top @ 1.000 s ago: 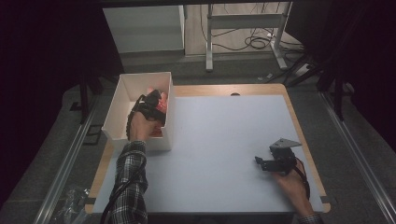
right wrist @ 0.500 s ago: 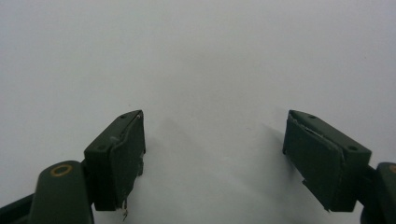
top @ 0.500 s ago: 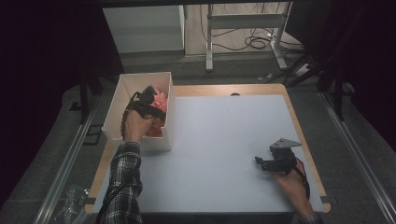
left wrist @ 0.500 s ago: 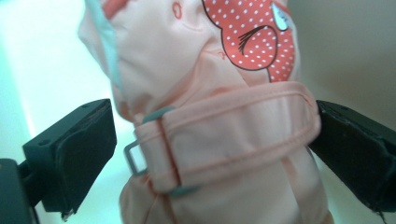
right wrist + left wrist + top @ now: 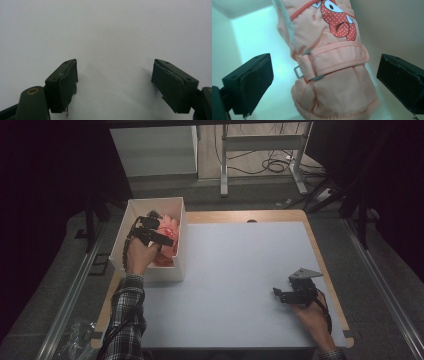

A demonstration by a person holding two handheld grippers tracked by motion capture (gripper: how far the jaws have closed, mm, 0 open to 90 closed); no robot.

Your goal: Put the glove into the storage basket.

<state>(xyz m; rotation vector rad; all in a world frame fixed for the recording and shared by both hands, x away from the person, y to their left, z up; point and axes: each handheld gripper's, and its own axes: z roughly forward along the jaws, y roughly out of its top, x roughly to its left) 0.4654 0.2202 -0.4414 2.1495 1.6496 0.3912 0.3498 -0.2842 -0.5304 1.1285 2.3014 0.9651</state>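
A peach-pink padded mitten [image 5: 329,65] with a strap, a metal buckle and a red dotted cartoon patch lies inside a white box [image 5: 179,255] at the table's left edge. My left gripper [image 5: 156,236] hangs over the pink mitten [image 5: 169,227] in the box, jaws wide open on either side of the cuff, not touching it. My right gripper [image 5: 280,296] rests low over the white table [image 5: 235,265] near the front right, open with nothing between its fingers [image 5: 63,82].
The box walls [image 5: 242,10] close in around the left gripper. A wooden rim [image 5: 320,245] borders the white surface. Beyond the table stand a white cabinet [image 5: 155,150] and a metal frame [image 5: 260,150] with cables on the floor.
The left hand has pushed its gripper farther forward and down into the box over the mitten. The right gripper has stayed where it was.
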